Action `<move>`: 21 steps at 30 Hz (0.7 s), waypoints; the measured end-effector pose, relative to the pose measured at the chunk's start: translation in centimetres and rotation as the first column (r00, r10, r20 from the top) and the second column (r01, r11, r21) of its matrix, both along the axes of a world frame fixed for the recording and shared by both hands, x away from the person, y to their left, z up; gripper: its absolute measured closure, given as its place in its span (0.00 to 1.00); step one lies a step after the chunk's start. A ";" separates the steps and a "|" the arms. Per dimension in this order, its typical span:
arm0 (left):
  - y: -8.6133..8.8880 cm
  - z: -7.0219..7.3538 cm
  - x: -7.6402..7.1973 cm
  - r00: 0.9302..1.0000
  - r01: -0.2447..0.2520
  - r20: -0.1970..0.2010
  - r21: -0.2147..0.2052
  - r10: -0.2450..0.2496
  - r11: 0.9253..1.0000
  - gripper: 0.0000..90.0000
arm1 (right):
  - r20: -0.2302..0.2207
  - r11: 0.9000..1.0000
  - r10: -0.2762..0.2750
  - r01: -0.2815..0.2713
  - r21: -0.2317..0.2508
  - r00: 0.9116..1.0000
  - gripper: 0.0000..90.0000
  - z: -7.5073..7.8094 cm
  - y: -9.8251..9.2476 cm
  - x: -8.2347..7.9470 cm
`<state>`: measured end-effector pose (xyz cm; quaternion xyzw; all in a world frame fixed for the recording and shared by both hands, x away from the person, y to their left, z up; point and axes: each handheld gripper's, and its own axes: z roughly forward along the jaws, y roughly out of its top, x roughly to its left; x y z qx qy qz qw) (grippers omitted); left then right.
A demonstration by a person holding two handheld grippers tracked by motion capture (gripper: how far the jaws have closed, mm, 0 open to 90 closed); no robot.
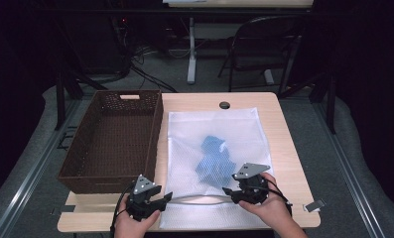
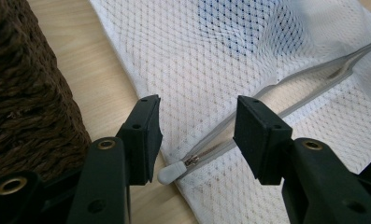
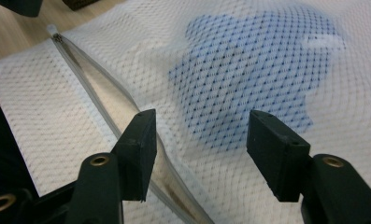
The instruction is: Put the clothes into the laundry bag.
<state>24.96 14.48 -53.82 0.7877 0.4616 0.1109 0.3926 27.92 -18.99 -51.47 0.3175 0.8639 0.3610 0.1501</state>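
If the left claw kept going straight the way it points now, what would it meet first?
Most likely the white mesh bag: the left claw stands open over its corner, with the zipper pull and the gaping zipper between the jaws. Depth is unclear, so the pull might touch first.

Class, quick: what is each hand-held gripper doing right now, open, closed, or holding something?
Left hand-held gripper: open, jaws astride the zipper pull of the white mesh laundry bag, gripping nothing.
Right hand-held gripper: open above the bag, holding nothing.

Table [image 1: 279,130] (basket [image 1: 114,139], mesh bag [image 1: 184,144])
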 end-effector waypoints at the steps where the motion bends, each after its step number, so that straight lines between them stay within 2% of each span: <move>1: 0.0 0.0 0.0 1.000 -0.003 0.000 0.000 0.003 1.000 0.57 | -0.003 1.000 -0.006 0.006 -0.001 1.000 0.47 -0.1 -0.1 -0.2; 8: 0.1 -0.1 -0.1 1.000 -0.010 -0.006 -0.002 0.010 1.000 0.57 | 0.005 0.999 -0.048 0.048 0.005 0.999 0.48 -1.1 -1.2 -1.2; 16: 0.1 -0.3 -0.3 1.000 -0.002 -0.021 0.009 0.002 1.000 0.58 | -0.029 0.997 -0.078 0.078 0.024 0.997 0.54 -2.3 -2.3 -1.4; 21: 0.5 -0.5 -0.4 0.999 -0.012 -0.030 0.010 0.013 1.000 0.59 | -0.017 0.995 -0.091 0.091 0.039 0.996 0.59 -2.3 -3.0 -1.5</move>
